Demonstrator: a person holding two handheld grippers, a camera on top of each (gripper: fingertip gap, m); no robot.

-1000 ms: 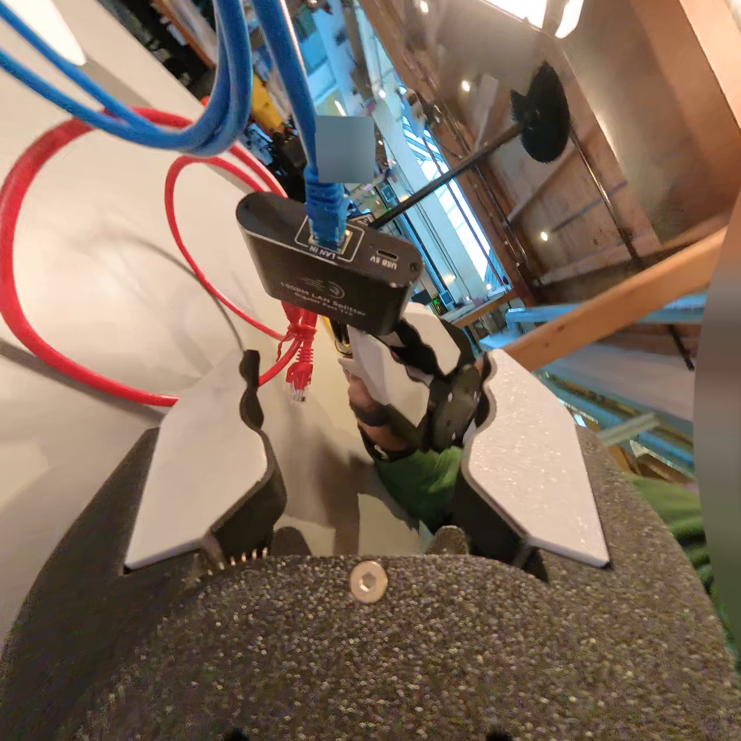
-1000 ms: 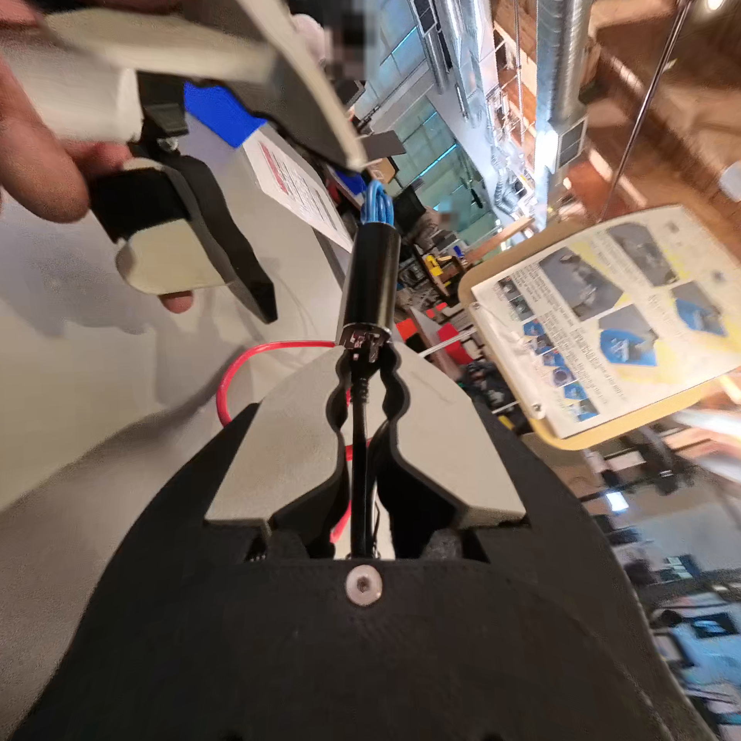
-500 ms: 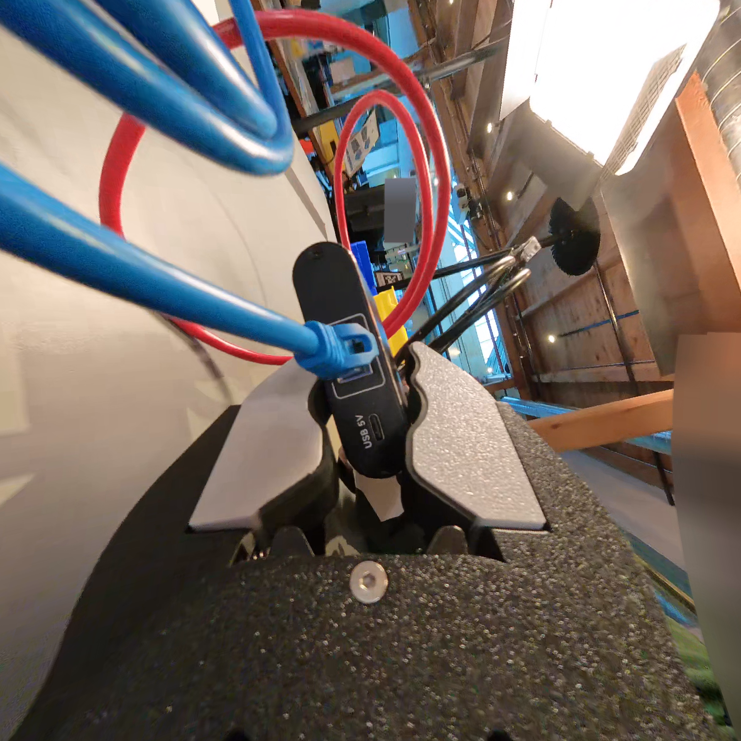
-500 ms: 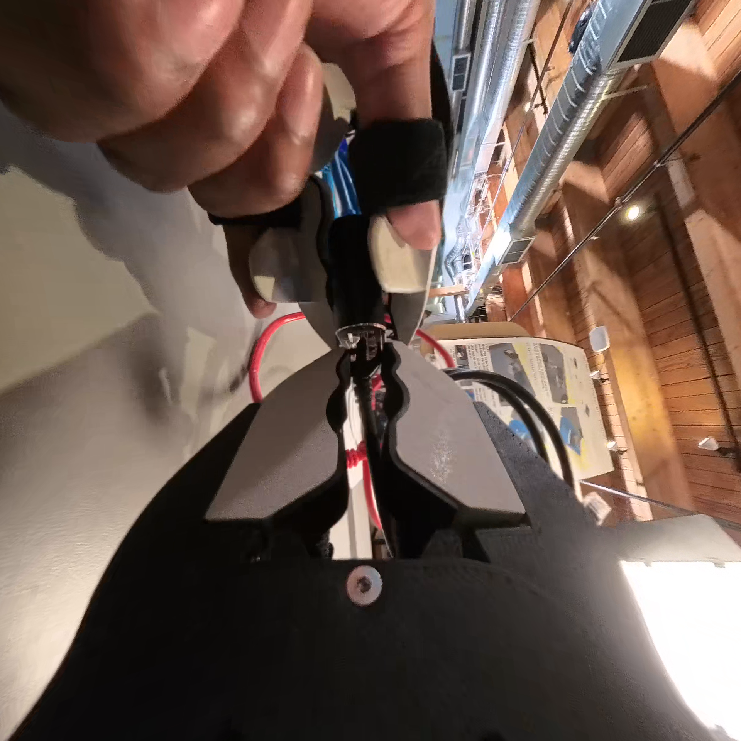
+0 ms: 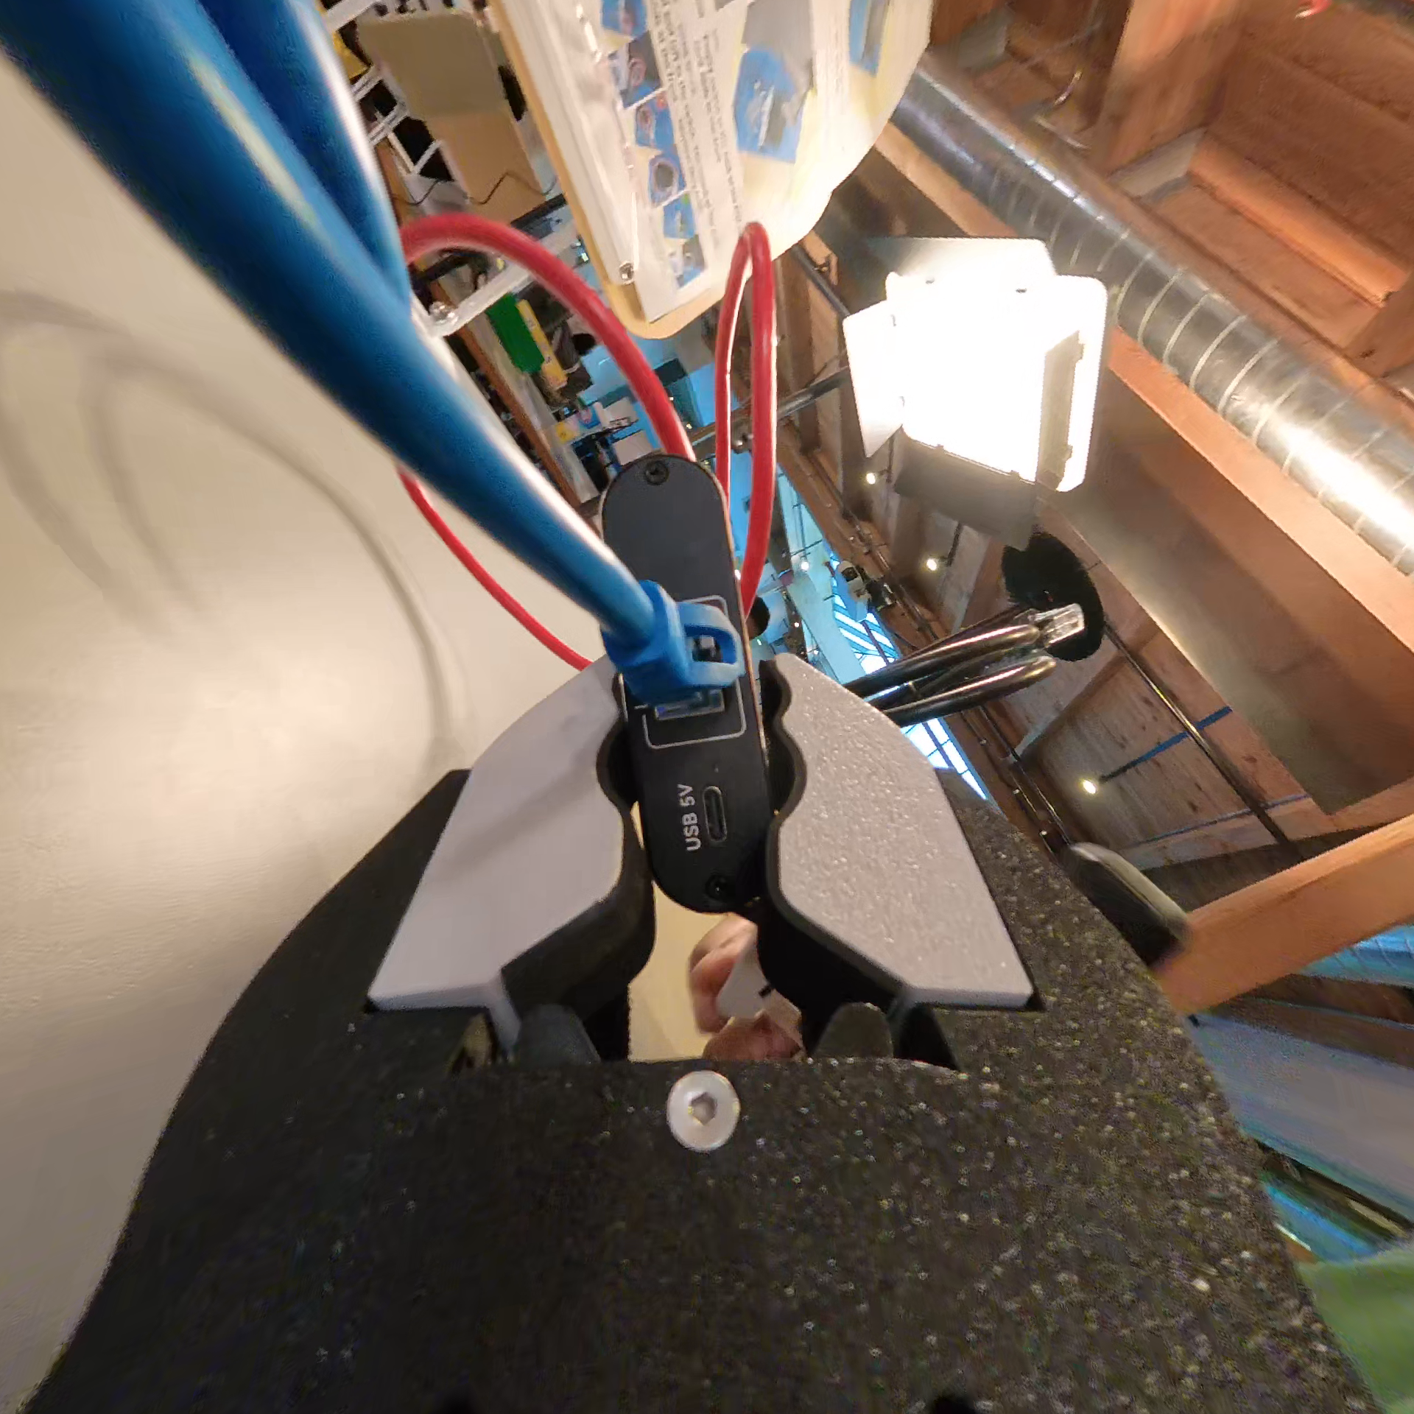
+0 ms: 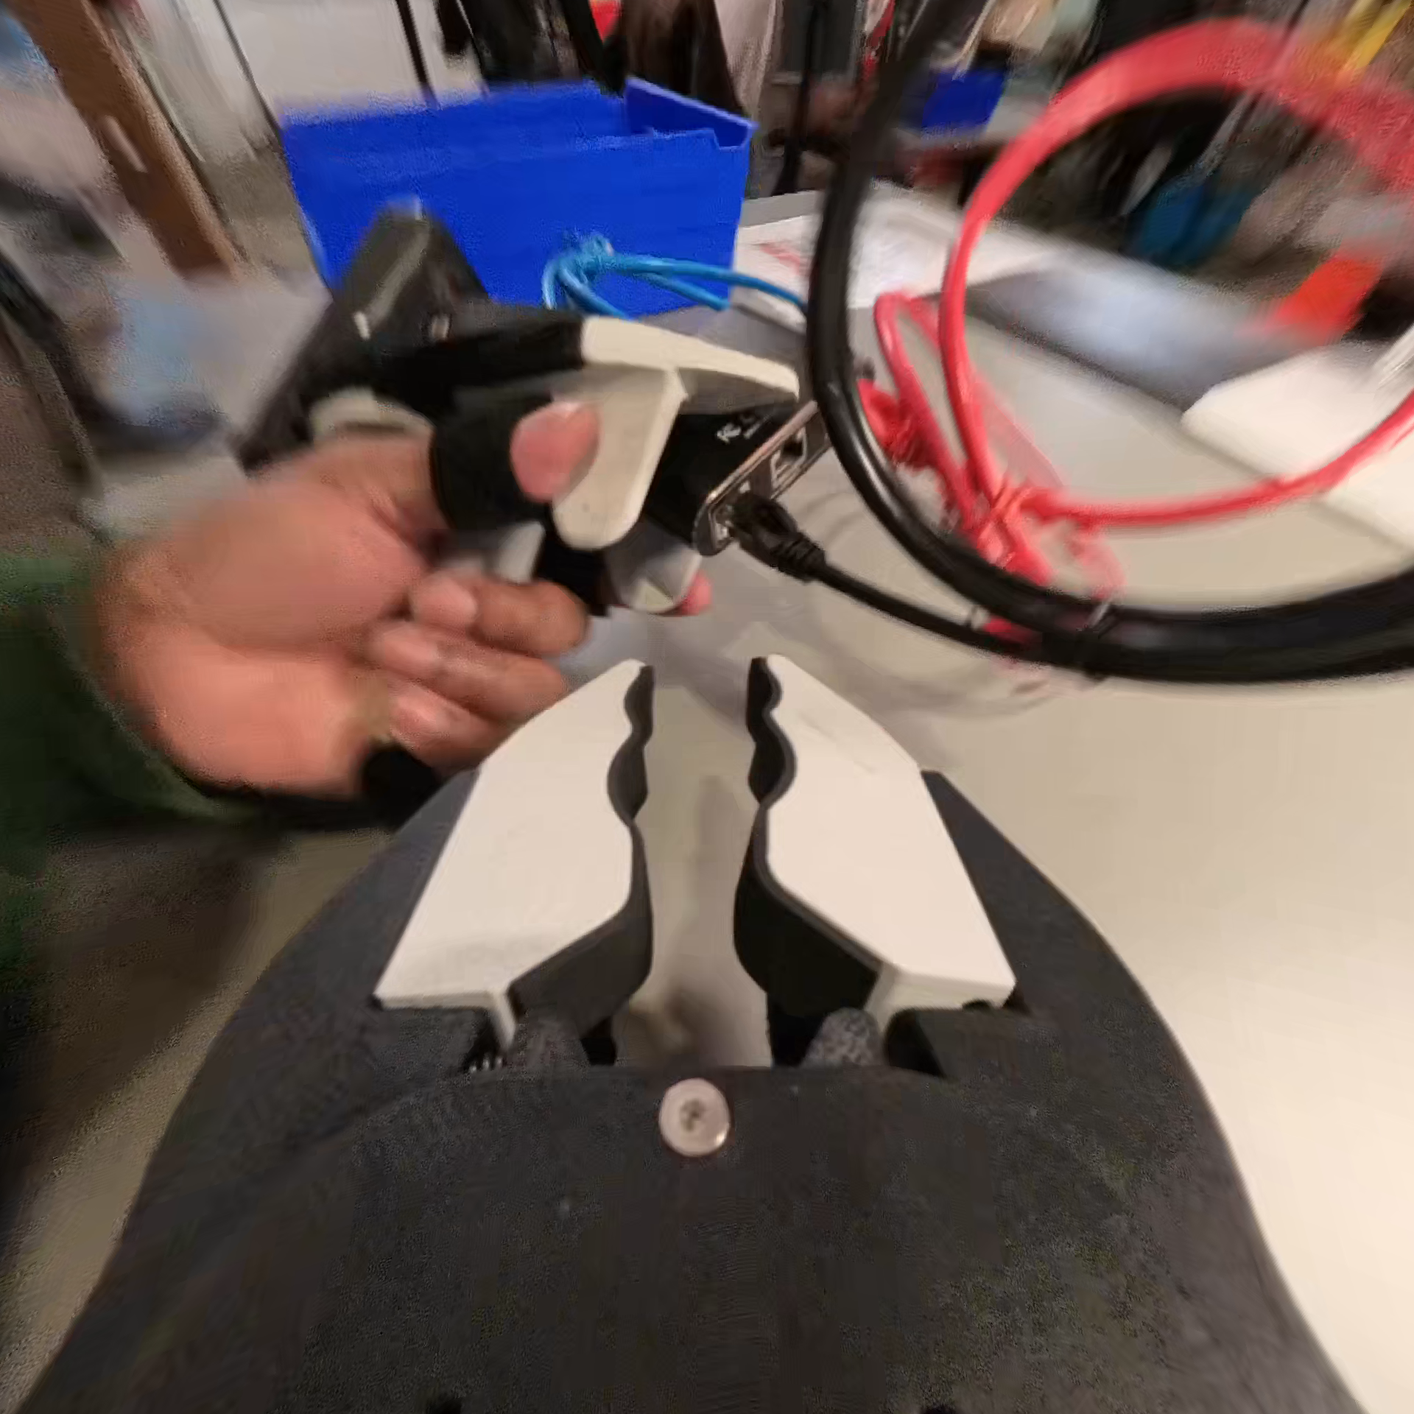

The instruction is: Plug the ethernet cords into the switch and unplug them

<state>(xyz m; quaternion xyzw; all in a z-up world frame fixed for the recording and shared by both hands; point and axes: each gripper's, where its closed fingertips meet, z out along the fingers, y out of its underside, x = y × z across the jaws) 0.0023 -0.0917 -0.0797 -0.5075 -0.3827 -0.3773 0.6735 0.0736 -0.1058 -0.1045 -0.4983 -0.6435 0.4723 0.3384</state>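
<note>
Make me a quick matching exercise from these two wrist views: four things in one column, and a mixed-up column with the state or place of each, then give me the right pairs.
Column one:
1. left gripper
2. right gripper
3. blue cord
4. black cord

Column two:
A. open, holding nothing
B. plugged into the switch on the end that faces the left wrist camera
C. shut on the switch
D. plugged into the switch's far end, seen in the right wrist view

Pairs: 1-C, 2-A, 3-B, 4-D
</note>
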